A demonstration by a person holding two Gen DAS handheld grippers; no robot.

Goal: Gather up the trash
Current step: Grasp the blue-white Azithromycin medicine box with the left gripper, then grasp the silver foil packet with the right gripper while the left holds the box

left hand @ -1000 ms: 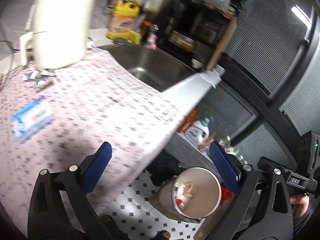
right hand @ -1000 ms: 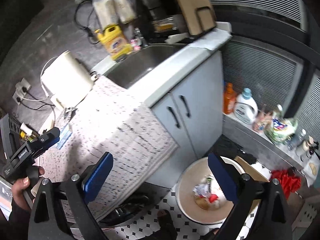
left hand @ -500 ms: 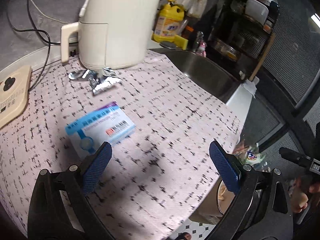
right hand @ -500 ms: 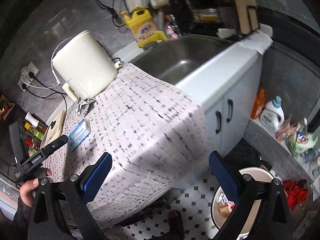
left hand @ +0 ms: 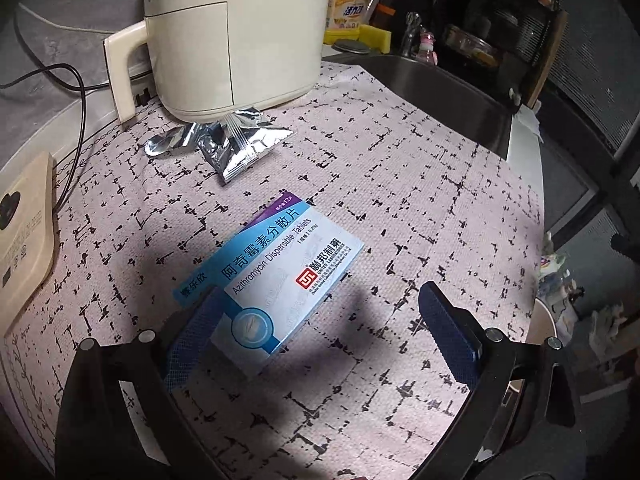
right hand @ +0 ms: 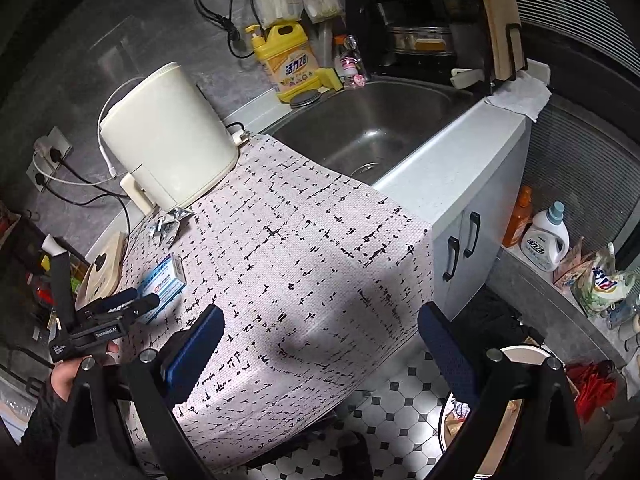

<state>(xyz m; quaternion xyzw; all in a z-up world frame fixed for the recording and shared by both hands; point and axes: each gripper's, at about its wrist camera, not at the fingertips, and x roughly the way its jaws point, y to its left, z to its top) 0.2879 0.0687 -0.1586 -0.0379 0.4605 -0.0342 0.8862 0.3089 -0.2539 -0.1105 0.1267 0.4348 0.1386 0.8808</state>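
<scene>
A blue and white medicine box (left hand: pixel 276 280) lies flat on the patterned tablecloth (left hand: pixel 400 184). My left gripper (left hand: pixel 320 332) is open just above the cloth, its left pad (left hand: pixel 192 336) beside the box's near corner. Crumpled silver foil wrappers (left hand: pixel 236 144) lie beyond it at the foot of the cream appliance (left hand: pixel 236 32). The right wrist view shows the box (right hand: pixel 164 284), the foil (right hand: pixel 168 224) and the left gripper (right hand: pixel 136 304). My right gripper (right hand: pixel 320 352) is open and empty, high over the cloth's front edge. A round trash bin (right hand: pixel 516 364) stands on the floor at lower right.
A steel sink (right hand: pixel 368 132) lies right of the cloth, with a yellow detergent bottle (right hand: pixel 288 68) behind it. A beige device (left hand: pixel 24 232) and black cable (left hand: pixel 76 120) sit at the left. Cabinet doors (right hand: pixel 460 248), floor bottles (right hand: pixel 544 236) and a tiled floor (right hand: pixel 392 400) are below.
My left gripper has moved down and forward over the table, so the medicine box now sits close between its open fingers. My right gripper has lifted back from the bin towards the table.
</scene>
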